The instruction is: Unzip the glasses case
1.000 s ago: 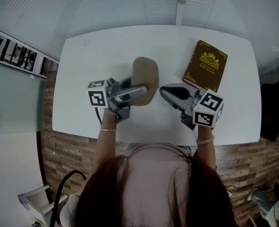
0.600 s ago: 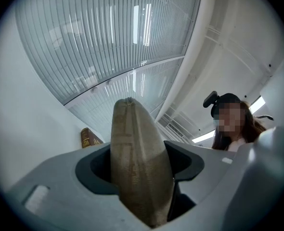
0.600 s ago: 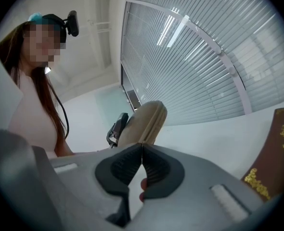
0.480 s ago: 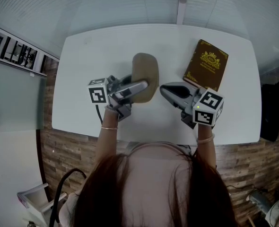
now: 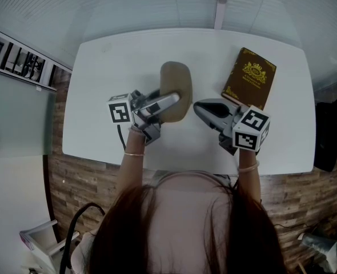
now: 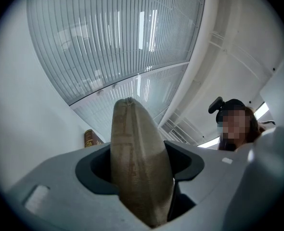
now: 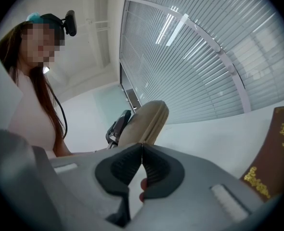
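The tan fabric glasses case (image 5: 176, 84) sits over the middle of the white table (image 5: 100, 84). My left gripper (image 5: 164, 103) is shut on its near end, and the case stands on edge between the grey jaws in the left gripper view (image 6: 141, 162). In the right gripper view the case (image 7: 145, 121) tilts up and away from the table, with the left gripper (image 7: 116, 127) behind it. My right gripper (image 5: 197, 108) is shut on nothing, a short way right of the case, its dark pads (image 7: 157, 170) pressed together.
A brown book with gold print (image 5: 249, 79) lies at the table's right, beyond the right gripper, and is also in the right gripper view (image 7: 276, 153). Slatted blinds run behind the table. A dark rack (image 5: 14, 61) stands at the far left.
The left gripper and the case in it have shifted slightly away from the person and rolled a little. The right gripper has not moved.
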{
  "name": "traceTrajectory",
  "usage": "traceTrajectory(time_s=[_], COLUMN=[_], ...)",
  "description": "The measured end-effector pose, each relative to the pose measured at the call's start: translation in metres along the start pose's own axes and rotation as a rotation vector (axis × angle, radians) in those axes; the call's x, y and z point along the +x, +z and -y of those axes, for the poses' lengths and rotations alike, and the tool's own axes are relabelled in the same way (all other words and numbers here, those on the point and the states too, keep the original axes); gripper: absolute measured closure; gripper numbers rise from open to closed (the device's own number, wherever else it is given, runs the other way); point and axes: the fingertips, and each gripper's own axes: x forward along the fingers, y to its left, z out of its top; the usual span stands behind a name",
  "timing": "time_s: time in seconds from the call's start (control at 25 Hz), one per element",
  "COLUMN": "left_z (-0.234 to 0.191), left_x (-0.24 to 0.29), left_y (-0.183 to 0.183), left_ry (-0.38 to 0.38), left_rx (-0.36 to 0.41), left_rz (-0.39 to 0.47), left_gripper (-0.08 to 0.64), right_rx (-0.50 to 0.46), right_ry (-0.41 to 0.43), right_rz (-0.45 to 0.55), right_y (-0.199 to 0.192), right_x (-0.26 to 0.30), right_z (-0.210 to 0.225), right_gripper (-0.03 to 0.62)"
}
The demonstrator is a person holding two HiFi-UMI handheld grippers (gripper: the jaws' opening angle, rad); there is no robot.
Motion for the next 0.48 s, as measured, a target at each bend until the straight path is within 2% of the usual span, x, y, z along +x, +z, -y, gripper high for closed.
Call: traceTrajectory(time_s=[0.48], left_z=[-0.0089], left_x=[-0.0018], left_y=[0.0066], left_ry=[0.01], left_rx=[-0.063], left_rz=[0.072], left_gripper=[0.261], right_rx=[0.008], right_ry=[0.009], right_rz=[-0.019], right_y=[-0.0085], right_x=[0.0039], right_z=[0.0006], right_gripper=[0.586])
